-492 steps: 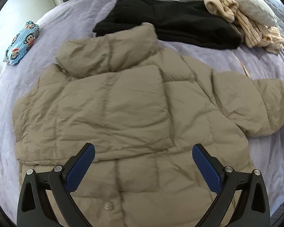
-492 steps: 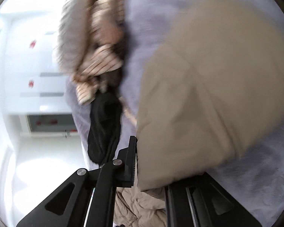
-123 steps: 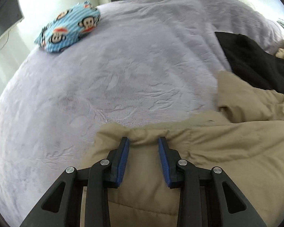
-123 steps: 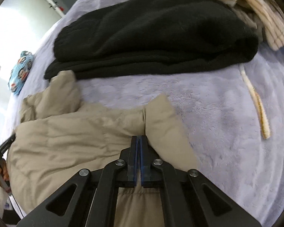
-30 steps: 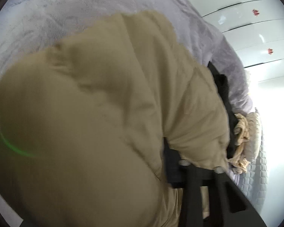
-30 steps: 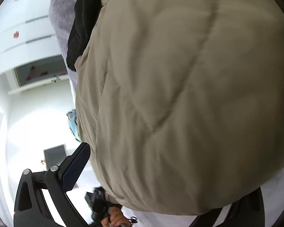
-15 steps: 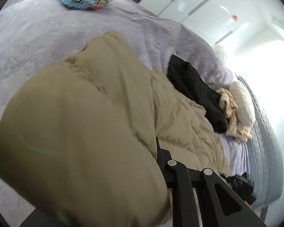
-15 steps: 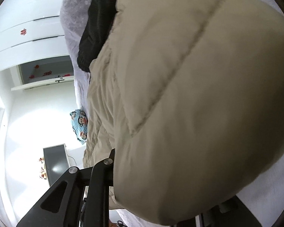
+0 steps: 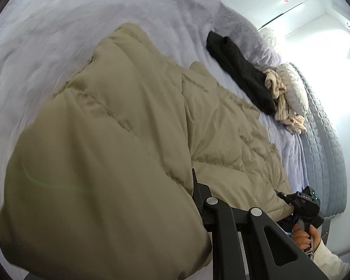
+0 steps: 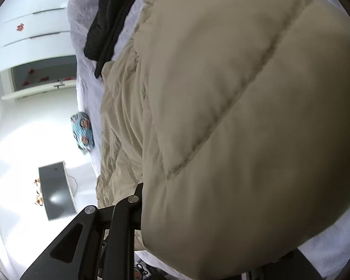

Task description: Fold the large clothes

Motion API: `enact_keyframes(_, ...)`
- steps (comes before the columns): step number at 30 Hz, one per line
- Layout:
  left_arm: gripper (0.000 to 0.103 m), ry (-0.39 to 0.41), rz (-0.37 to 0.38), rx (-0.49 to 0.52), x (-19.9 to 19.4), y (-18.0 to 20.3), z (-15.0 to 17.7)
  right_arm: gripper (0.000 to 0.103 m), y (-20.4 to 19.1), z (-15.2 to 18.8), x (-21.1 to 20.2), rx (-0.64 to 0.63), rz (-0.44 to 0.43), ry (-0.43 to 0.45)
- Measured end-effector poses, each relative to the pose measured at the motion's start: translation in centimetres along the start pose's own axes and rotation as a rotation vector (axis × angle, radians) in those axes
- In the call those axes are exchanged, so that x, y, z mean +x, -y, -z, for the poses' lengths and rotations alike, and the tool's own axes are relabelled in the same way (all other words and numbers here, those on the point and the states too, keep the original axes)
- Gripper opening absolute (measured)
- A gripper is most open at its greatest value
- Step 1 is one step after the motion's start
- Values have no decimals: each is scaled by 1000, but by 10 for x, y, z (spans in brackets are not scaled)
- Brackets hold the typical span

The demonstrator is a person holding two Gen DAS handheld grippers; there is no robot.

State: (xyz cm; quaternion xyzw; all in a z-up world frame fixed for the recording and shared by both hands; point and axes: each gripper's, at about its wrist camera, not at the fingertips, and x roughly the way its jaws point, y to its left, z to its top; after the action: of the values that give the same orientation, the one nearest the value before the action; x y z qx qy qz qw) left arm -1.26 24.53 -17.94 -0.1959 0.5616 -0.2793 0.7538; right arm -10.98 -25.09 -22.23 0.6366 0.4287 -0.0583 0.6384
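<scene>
Khaki quilted puffer jacket [image 9: 119, 140] has been lifted off the lilac plush bedspread [image 9: 46, 28] since four seconds ago, when both ends lay flat; I judge the fold-over is underway. My left gripper [image 9: 193, 186] and right gripper [image 10: 141, 200] each seem clenched on the bulging jacket, though fabric hides the fingertips, so I cannot tell for certain.
</scene>
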Motion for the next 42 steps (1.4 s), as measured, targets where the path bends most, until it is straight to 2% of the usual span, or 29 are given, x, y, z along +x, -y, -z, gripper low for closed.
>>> enact_keyframes(4,20,-24,-49,-45,-1,-18,36,24,4,-4,-9,14,7,-36)
enact_keyframes(5,23,-27,-65,-62,0,-22,42,25,3,-8,-8,12,7,-42)
enact_keyframes(7,36,-24,-130,-95,-2,-31,50,33,8,-11,-7,8,19,-49)
enact_keyframes(8,47,-18,-152,-111,-4,-34,52,35,9,-12,-6,8,27,-53)
enact_keyframes(9,53,-6,-184,-130,-9,-38,54,41,10,-13,-7,7,43,-58)
enact_keyframes(10,53,3,-202,-143,-14,-42,55,49,9,-14,-9,-2,65,-60)
enact_keyframes(12,53,17,-247,-165,-29,-49,58,52,6,-15,-17,-38,116,-63)
enact_keyframes(16,53,103,-400,-168,-62,-53,58,52,0,-16,-34,-87,169,-65)
enact_keyframes(18,53,129,-439,-179,-74,-60,57,52,0,-15,-38,-77,178,-64)
enact_keyframes(22,53,65,-510,-192,-69,-71,60,54,4,-7,-42,-56,220,-68)
enact_keyframes(29,53,-10,-536,-135,-66,-32,78,54,-19,21,-60,-225,360,-95)
enact_keyframes(33,53,-12,-542,-102,-70,-1,84,54,-26,35,-63,-304,367,-129)
enact_keyframes(38,53,-27,-530,-69,-79,26,95,59,-44,49,-56,-367,378,-174)
enact_keyframes(42,53,-63,-534,-42,-77,31,91,73,-61,61,-58,-437,395,-155)
